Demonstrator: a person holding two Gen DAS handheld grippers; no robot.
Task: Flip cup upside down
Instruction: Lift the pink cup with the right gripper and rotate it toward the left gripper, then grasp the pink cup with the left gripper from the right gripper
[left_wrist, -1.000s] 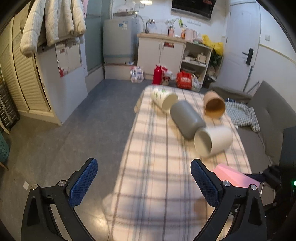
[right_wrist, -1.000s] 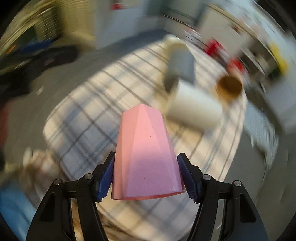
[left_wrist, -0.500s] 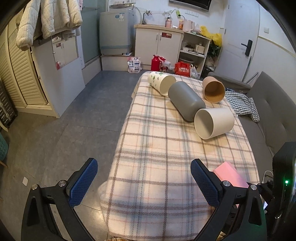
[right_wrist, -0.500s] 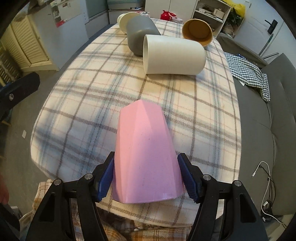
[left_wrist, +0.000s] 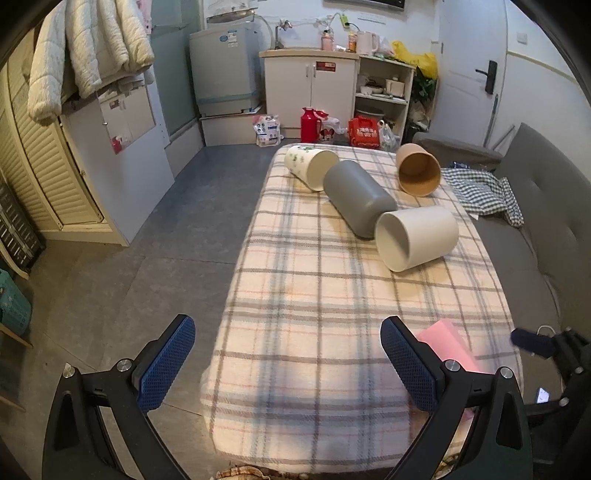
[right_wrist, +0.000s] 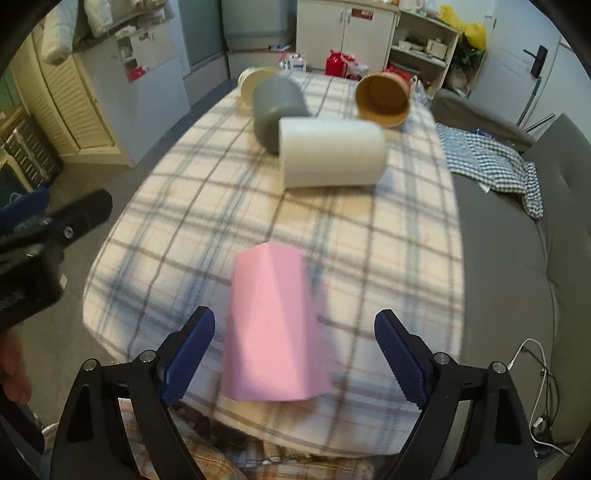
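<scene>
A pink faceted cup (right_wrist: 271, 328) stands upside down, wide rim down, on the near edge of the plaid-covered table (right_wrist: 221, 206). My right gripper (right_wrist: 295, 354) is open around it, its blue pads apart from the cup's sides. The cup also shows in the left wrist view (left_wrist: 448, 341), partly behind my finger. My left gripper (left_wrist: 291, 365) is open and empty, hovering off the table's near left corner.
Several cups lie on their sides farther back: a white one (left_wrist: 417, 236), a grey one (left_wrist: 358, 197), a brown one (left_wrist: 419, 173) and a printed white one (left_wrist: 310, 166). A grey sofa (left_wrist: 546, 221) with a checked cloth runs along the table's right side.
My right gripper has opened and let go of the pink cup, which now stands on the table. The left gripper has barely moved.
</scene>
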